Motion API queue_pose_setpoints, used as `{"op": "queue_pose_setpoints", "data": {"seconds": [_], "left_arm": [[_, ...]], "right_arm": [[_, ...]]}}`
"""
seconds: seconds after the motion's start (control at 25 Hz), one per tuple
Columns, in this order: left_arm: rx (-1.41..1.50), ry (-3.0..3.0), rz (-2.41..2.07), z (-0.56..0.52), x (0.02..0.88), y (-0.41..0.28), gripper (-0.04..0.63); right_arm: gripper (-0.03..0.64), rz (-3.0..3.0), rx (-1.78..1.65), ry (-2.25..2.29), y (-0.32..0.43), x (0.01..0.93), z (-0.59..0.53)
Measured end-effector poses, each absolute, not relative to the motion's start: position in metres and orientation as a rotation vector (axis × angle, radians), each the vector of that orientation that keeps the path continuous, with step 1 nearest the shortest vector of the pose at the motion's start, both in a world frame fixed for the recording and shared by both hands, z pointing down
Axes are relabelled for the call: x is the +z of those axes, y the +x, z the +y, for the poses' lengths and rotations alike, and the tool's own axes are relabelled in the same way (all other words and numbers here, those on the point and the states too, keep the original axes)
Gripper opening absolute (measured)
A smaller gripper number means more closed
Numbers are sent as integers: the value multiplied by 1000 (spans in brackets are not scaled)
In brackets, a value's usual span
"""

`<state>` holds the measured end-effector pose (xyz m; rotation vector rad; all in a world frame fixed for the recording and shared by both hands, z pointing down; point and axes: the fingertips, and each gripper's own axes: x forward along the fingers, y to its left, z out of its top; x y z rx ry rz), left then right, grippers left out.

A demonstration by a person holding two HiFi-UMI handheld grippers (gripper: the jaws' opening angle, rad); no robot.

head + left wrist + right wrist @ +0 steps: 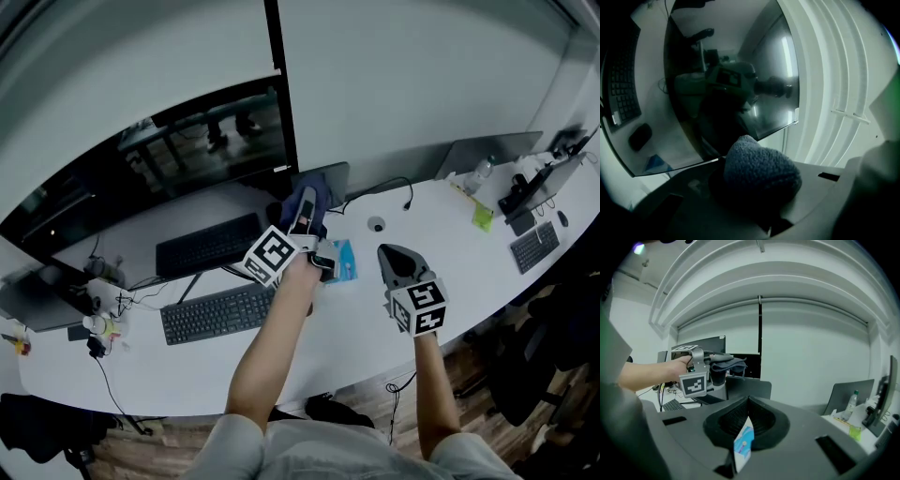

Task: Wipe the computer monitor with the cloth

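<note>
The wide dark monitor point(159, 169) stands at the back of the white desk point(450, 234). My left gripper point(302, 217) is shut on a dark blue cloth point(315, 195), held up at the screen's lower right corner. In the left gripper view the bunched cloth point(759, 171) sticks out of the jaws just short of the monitor point(726, 79). My right gripper point(401, 261) hangs over the desk to the right, away from the screen. Its jaws are shut on a small blue-and-white slip point(743, 444). The right gripper view shows the left gripper point(717, 365) with the cloth point(730, 363).
Two black keyboards point(208, 246) point(220, 314) lie below the monitor. A blue packet point(343, 262) rests on the desk by my left hand. To the right are a grey laptop point(492, 155), a bottle point(480, 173) and another keyboard point(536, 246). Cables and clutter point(98, 314) sit far left.
</note>
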<state>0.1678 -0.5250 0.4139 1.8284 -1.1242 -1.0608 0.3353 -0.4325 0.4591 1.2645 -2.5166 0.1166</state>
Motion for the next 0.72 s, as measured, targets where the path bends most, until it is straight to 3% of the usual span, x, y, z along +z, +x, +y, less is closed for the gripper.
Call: {"op": "queue_pose_setpoints", "data": {"seconds": [0.44, 0.72], "left_arm": [[-1390, 1741, -774, -499, 302, 168, 44], [-1014, 2114, -650, -431, 287, 208, 44]], "right_arm": [[2, -2530, 116, 1385, 346, 425, -401], [2, -2477, 24, 1522, 340, 391, -360]]}}
